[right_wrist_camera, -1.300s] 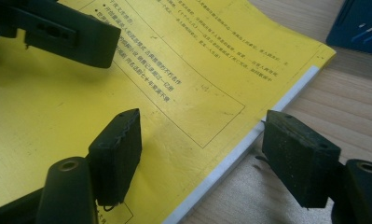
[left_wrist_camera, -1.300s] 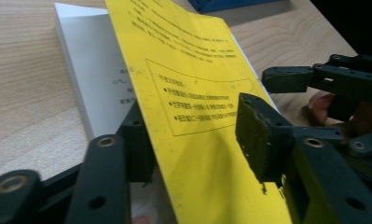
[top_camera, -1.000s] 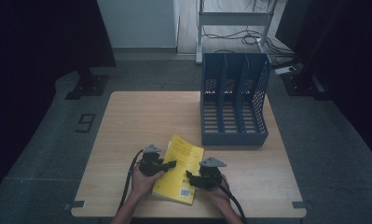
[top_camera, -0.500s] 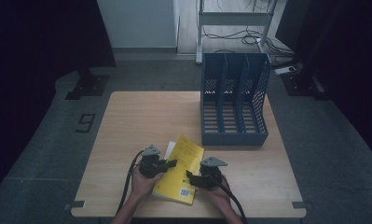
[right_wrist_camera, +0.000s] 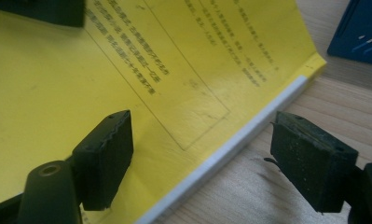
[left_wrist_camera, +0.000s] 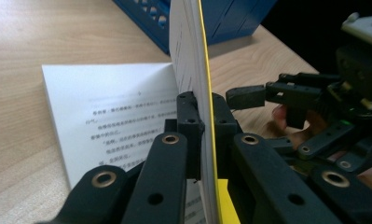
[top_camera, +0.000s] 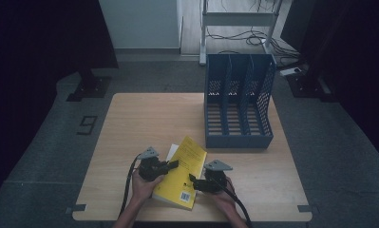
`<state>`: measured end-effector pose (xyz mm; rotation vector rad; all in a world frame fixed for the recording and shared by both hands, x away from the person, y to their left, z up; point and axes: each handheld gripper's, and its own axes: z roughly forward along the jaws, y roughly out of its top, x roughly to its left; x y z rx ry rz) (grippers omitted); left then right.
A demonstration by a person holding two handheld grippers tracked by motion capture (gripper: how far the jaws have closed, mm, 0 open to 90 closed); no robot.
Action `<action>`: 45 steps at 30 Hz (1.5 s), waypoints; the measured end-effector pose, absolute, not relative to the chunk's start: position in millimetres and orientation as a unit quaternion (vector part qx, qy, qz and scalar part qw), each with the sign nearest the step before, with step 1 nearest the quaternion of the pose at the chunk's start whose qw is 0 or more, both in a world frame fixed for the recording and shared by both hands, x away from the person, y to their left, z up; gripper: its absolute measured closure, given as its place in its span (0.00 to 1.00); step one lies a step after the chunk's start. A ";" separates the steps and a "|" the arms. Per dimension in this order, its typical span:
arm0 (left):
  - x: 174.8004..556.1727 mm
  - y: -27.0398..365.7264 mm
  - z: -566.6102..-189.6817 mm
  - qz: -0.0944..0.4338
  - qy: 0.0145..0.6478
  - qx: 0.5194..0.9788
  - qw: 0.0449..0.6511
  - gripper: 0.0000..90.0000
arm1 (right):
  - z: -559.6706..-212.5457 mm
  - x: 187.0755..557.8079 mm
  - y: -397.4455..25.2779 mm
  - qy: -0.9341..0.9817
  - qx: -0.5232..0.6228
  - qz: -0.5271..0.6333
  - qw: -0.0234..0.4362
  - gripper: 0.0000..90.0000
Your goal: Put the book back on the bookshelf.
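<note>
A yellow paperback book [top_camera: 183,172] lies near the table's front edge, between the two hands. My left gripper [top_camera: 172,165] is shut on its yellow cover [left_wrist_camera: 207,70] and a few pages, holding them up on edge above the white printed page [left_wrist_camera: 109,116] that lies flat. My right gripper [top_camera: 193,181] is open at the book's right side. In the right gripper view its jaws [right_wrist_camera: 202,149] straddle the book's edge [right_wrist_camera: 230,149], one finger [right_wrist_camera: 104,158] over the yellow cover [right_wrist_camera: 127,70] and the other finger [right_wrist_camera: 312,163] over the wood.
A blue three-slot file rack [top_camera: 238,109] stands on the wooden table [top_camera: 144,118] behind and to the right of the book; its corner [right_wrist_camera: 361,32] is close by. Cables trail from both grippers toward the front edge.
</note>
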<state>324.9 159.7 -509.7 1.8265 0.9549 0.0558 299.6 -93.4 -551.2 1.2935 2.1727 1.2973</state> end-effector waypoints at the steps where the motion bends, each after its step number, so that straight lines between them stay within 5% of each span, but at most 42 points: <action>1: 324.2 160.9 -508.7 0.025 0.397 0.759 0.515 0.96 | -551.2 299.7 -93.9 0.756 0.450 0.451 0.150 0.23; 45: 302.1 190.7 -474.0 0.071 0.369 0.740 0.558 0.96 | -519.2 295.8 -95.1 0.729 0.442 0.505 0.135 0.23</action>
